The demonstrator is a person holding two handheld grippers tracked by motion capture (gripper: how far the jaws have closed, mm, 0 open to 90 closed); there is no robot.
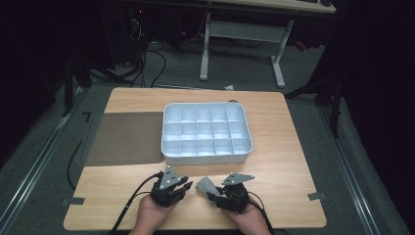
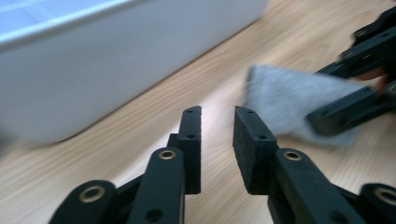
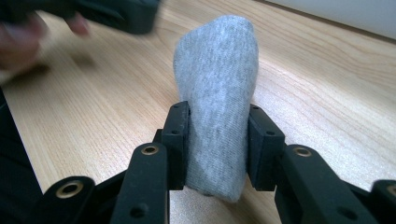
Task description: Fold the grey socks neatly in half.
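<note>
Grey sock, rolled or bunched, pinched between the two black jaws of the right gripper; it sticks out past the pads, knit fabric bulging above them; in the high view the sock sits just over the wooden table, near its front edge, in front of the tray; right gripper angled toward the left one, hand behind it at bottom edge.

Left gripper has jaws parted with a narrow gap, nothing between them, pads bare; it points toward the sock, which is near but apart from its tips; high view puts the left gripper just left of the sock, low over the table.

White compartment tray behind both grippers, mid-table, divided into a grid of cells; grey mat lies flat against the tray's left side; cables trail from each gripper off the front edge.
</note>
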